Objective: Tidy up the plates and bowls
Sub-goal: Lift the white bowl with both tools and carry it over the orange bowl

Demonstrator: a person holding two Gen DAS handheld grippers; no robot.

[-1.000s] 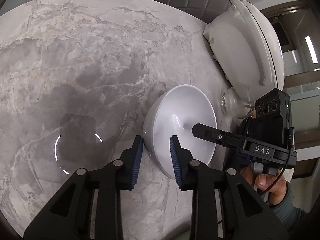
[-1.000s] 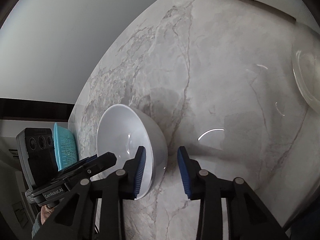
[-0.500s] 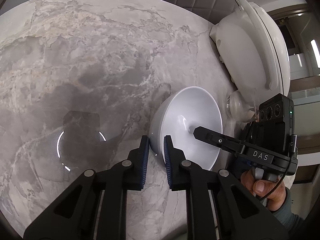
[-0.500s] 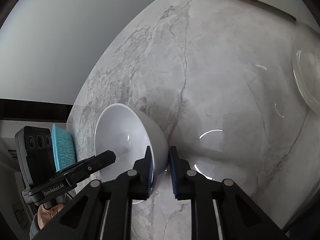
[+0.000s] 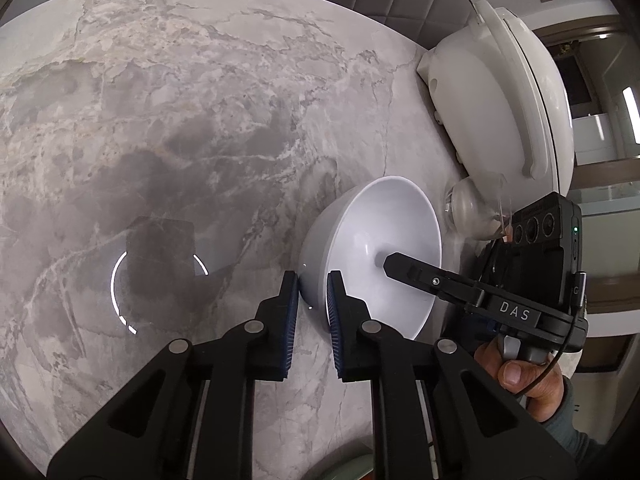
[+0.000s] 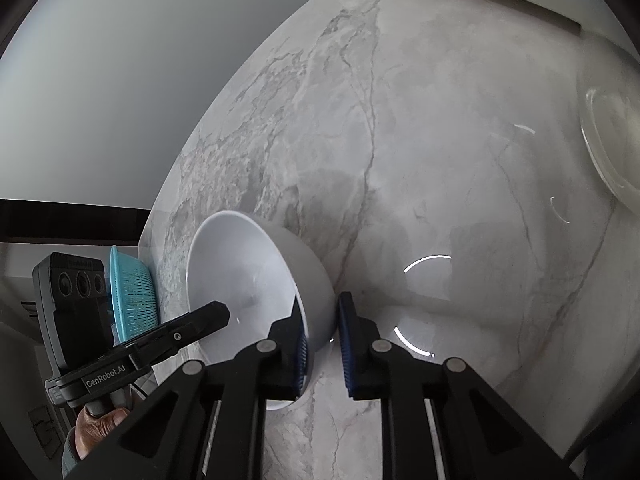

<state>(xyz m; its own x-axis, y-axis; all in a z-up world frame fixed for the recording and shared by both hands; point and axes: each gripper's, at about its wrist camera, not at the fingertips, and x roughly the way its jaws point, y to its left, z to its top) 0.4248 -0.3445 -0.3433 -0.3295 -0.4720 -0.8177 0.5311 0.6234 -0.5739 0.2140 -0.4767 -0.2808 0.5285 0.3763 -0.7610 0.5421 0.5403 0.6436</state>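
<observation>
presently the left gripper (image 5: 313, 294) and right gripper (image 6: 323, 320) are each pinching opposite rim walls of the white bowl (image 5: 372, 256), jaws just closed, bowl sitting between them on the tabletop (image 5: 180, 120).

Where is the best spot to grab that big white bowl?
By its thin rim, one pad inside and one outside. The white bowl is deep and round, too wide for a claw to span, so only the wall fits. Here the left claw and the right claw each pinch the rim from opposite sides.
</observation>
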